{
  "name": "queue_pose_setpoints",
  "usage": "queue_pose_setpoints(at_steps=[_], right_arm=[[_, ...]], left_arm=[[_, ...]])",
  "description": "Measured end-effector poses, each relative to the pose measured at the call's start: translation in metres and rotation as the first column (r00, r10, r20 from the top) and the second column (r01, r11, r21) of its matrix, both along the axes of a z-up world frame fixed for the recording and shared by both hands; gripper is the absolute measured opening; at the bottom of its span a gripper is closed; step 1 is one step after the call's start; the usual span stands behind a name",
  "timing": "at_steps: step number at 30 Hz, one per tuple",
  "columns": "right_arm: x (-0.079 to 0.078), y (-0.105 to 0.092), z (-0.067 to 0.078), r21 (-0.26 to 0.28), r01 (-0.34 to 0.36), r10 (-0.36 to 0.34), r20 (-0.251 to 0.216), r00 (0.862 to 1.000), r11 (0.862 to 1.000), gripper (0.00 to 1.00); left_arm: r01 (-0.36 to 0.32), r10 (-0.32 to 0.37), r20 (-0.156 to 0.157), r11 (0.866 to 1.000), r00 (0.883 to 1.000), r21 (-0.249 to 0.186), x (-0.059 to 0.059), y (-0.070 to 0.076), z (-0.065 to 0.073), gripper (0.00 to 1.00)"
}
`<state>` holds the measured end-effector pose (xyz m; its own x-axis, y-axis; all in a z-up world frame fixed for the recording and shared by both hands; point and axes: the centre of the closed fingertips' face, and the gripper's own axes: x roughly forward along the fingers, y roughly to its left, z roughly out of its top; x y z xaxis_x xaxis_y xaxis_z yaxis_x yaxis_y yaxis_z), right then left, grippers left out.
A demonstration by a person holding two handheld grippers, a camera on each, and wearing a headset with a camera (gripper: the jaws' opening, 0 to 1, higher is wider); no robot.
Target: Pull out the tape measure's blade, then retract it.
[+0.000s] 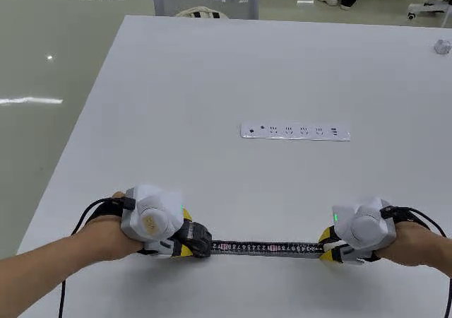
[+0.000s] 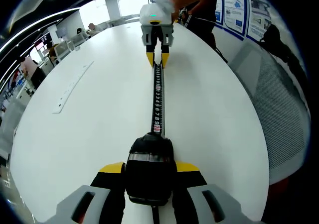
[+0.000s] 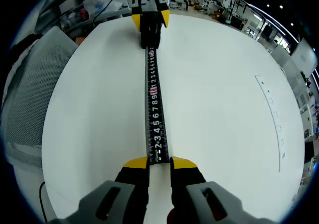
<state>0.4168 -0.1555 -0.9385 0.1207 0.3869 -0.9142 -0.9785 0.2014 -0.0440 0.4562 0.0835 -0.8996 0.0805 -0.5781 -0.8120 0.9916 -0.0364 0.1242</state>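
Black tape measure case (image 2: 149, 171) is clamped in the jaws of the left gripper (image 2: 149, 167) on the white table (image 1: 247, 71). Its blade (image 1: 265, 247) is laid flat across to the right gripper (image 3: 159, 162), whose narrow jaws are pinched on the tip.

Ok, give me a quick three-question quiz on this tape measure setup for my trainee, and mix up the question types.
1. True or false: the blade is fully wound back into the tape measure case.
2. Multiple choice: what is the left tool clamped on? A) the tape measure case B) the blade's tip C) nothing
3. Fill in the gap: the right tool is shut on the blade's ____, with the blade stretched flat along the table between the two tools.

Key: 1 false; 2 A; 3 tip.
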Motion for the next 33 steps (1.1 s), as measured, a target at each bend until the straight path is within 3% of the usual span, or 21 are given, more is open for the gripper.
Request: queue_pose_setpoints(at_steps=[12, 20, 29, 33], right_arm=[[0.002, 0.001, 0.001, 0.001, 0.029, -0.029, 0.002, 1.000, 1.000, 0.19], [0.005, 0.000, 0.001, -0.011, 0.059, -0.059, 0.024, 0.998, 0.998, 0.25], [0.001, 0.000, 0.003, 0.011, 0.135, -0.135, 0.026, 0.990, 0.991, 0.32], [0.001, 0.001, 0.007, 0.030, 0.177, -0.179, 0.036, 0.983, 0.984, 0.37]], left_arm=[[-0.014, 0.014, -0.003, 1.000, 1.000, 0.000, 0.001, 0.000, 0.000, 0.34], [-0.053, 0.053, 0.011, 0.998, 0.999, -0.022, 0.007, -0.003, 0.006, 0.42], [-0.104, 0.104, 0.018, 0.994, 0.994, -0.034, 0.007, 0.002, 0.014, 0.45], [-0.148, 0.148, 0.000, 0.988, 0.989, -0.040, 0.004, 0.005, 0.015, 0.51]])
